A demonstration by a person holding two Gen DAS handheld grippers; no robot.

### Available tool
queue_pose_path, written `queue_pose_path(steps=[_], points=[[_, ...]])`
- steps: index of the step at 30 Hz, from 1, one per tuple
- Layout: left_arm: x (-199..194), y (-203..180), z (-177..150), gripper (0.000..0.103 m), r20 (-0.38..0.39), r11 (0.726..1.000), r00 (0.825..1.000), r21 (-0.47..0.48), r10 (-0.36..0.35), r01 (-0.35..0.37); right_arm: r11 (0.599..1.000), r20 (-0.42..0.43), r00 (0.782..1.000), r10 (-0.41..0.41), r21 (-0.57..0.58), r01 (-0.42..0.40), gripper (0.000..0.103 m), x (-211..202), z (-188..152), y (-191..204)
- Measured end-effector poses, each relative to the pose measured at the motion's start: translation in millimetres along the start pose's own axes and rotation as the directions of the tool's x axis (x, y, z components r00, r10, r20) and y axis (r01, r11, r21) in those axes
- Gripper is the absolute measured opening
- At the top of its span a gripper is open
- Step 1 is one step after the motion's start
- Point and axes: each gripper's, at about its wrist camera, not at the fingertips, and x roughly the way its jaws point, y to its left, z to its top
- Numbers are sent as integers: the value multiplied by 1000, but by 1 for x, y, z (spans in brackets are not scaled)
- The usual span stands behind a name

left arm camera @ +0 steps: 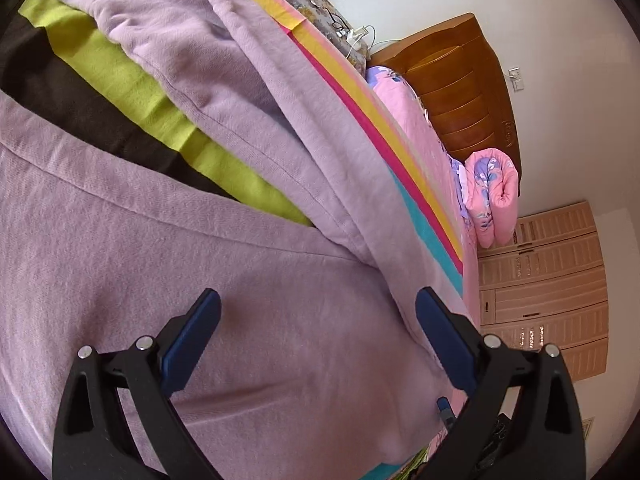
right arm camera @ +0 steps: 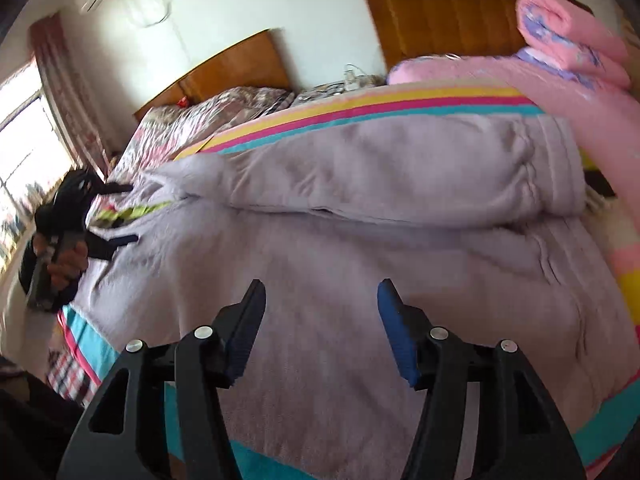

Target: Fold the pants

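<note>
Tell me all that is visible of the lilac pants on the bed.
The lilac pants look like soft, fleecy knit with stitched seams. They lie spread on the striped bedcover, the two legs side by side with a gap showing green and dark stripes, and a gathered waistband at the right in the right wrist view. Both tools are above them, open, gripping nothing.

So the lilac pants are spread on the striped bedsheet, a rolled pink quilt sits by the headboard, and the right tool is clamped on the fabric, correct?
Not quite: the right tool is open, its fingers apart above the lilac pants with nothing gripped, as the right wrist view shows. The pants do lie on the striped bedsheet, and the rolled pink quilt sits by the headboard.
</note>
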Motion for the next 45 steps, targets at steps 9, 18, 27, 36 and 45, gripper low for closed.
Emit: queue_pose_path(steps=[9,18,27,36,45], points=[[-14,7,21,97,71,998,996,-2,-57,57,948,44,998,-43,318,27,56,31,38,-47],[-1,16,48,90,49,993,994,-57,-96,99,918,44,997,-59,394,36,13,48,51,-60],[21,-1,104,75,57,992,996,-101,-65,71,935,94,994,-54,354,18,11,39,69,-50],[50,6,146,5,49,996,999,-89,17,-13,939,84,996,-37,344,6,11,37,70,-59],[-92,-74,23,5,244,968,969,251,-48,-16,964,122,992,40,255,-70,10,-37,98,-60]])
